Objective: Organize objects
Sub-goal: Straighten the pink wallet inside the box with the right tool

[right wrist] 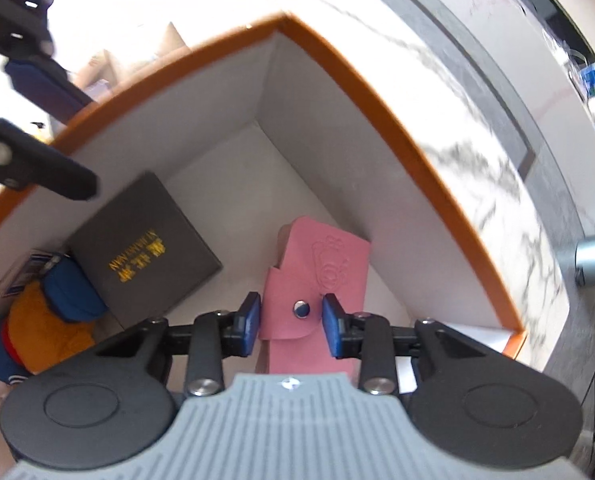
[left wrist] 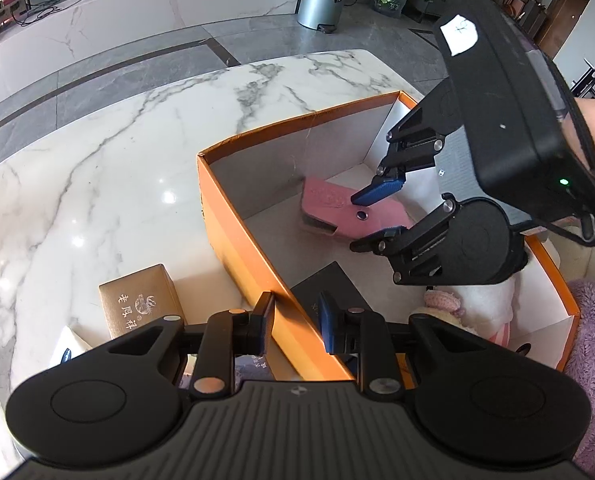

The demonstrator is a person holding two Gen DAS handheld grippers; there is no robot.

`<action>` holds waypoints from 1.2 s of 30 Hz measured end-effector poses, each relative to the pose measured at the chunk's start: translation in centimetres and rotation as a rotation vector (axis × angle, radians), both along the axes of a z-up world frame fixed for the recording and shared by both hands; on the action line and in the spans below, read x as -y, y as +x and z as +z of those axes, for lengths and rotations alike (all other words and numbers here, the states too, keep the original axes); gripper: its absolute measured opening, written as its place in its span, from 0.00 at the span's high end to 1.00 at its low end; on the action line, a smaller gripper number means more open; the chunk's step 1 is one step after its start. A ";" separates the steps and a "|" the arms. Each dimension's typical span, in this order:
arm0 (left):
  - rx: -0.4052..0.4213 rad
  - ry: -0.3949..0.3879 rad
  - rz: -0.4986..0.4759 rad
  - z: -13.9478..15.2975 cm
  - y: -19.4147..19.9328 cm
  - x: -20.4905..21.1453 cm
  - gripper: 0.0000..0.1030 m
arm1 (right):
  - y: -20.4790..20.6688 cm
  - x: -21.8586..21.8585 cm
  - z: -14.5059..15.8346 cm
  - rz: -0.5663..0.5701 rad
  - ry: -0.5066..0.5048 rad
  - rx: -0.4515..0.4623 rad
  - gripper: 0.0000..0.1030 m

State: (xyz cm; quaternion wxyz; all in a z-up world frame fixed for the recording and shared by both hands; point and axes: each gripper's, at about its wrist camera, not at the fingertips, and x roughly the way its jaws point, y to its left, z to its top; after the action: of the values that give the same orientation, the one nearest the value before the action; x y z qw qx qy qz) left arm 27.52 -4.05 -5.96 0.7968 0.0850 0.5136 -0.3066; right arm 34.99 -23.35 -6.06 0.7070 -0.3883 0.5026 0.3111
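Pink leather pouch [right wrist: 317, 280] with a snap button [right wrist: 300, 308] lies flat on the floor of the orange box [left wrist: 237, 216], near its far corner, beside a dark grey gift box [right wrist: 145, 248]. It looks light, soft and floppy, so a pinch across the buttoned flap would suit best. The right gripper [right wrist: 291, 322] hangs over it, jaws apart and grasping nothing. The left gripper [left wrist: 297, 322] is clamped on the box's orange wall

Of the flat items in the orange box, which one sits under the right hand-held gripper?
The pink case with the snap button, lying below the right hand-held gripper. The dark grey box with gold lettering lies off to the side.
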 end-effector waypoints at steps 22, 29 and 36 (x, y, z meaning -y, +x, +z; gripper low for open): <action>-0.008 -0.015 0.009 0.0 -0.2 -0.2 0.73 | -1.0 -0.9 -0.9 0.595 -0.083 0.156 0.64; -0.007 -0.014 0.011 -0.1 -0.2 -0.2 0.73 | 2.5 2.4 -0.5 0.324 -0.057 0.015 0.48; -0.009 -0.008 0.012 -0.1 0.0 -0.1 0.73 | 4.4 4.0 -2.7 0.253 -0.098 -0.045 0.61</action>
State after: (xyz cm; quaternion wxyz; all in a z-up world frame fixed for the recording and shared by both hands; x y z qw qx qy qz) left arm 27.48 -3.91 -6.05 0.7967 0.0772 0.5164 -0.3045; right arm 39.43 -27.39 -8.78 0.6307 -0.4756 0.4802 0.3813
